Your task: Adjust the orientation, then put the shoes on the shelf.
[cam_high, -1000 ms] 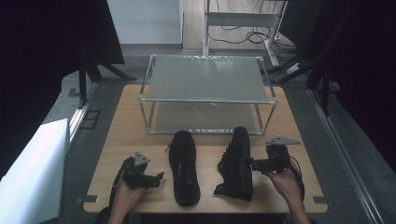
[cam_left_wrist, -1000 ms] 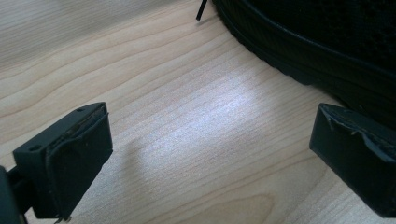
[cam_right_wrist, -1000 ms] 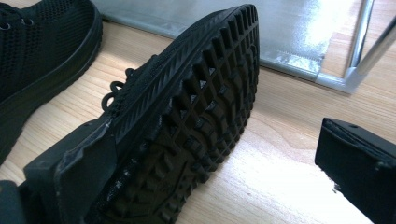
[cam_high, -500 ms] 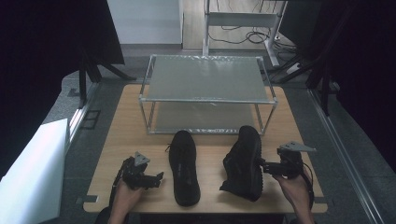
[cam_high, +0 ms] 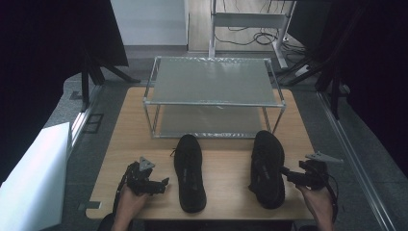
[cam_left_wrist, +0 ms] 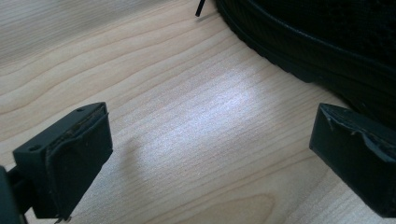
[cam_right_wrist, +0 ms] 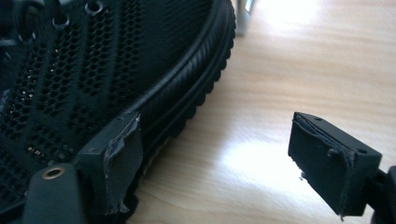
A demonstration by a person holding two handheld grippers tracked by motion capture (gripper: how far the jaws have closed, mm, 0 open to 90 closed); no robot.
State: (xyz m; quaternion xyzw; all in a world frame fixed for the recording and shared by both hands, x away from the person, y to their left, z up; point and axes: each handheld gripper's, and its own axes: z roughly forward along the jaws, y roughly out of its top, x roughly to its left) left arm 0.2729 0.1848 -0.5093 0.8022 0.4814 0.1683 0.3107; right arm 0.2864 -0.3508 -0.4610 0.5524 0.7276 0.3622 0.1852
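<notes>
Two black mesh shoes lie on the wooden table (cam_high: 226, 163), toes toward the rack: the left shoe (cam_high: 189, 171) and the right shoe (cam_high: 267, 166). My left gripper (cam_high: 161, 185) rests near the front edge, just left of the left shoe, open over bare wood (cam_left_wrist: 210, 149); that shoe's sole (cam_left_wrist: 327, 51) lies beyond its right jaw. My right gripper (cam_high: 287, 173) points at the right shoe's outer side. Its jaws have just been closing and stand open (cam_right_wrist: 224, 158). One jaw lies beside the shoe's ribbed sole (cam_right_wrist: 187, 102), the other over bare table.
A two-shelf metal rack (cam_high: 214, 103) stands across the back half of the table, one leg (cam_right_wrist: 243, 18) close behind the right shoe's toe. A white board (cam_high: 33, 178) leans at the left, off the table. Cables and dark stands lie on the floor behind.
The right shoe has shifted right and now lies flat on its sole. My right gripper has moved right along with it. The left gripper and left shoe have stayed put.
</notes>
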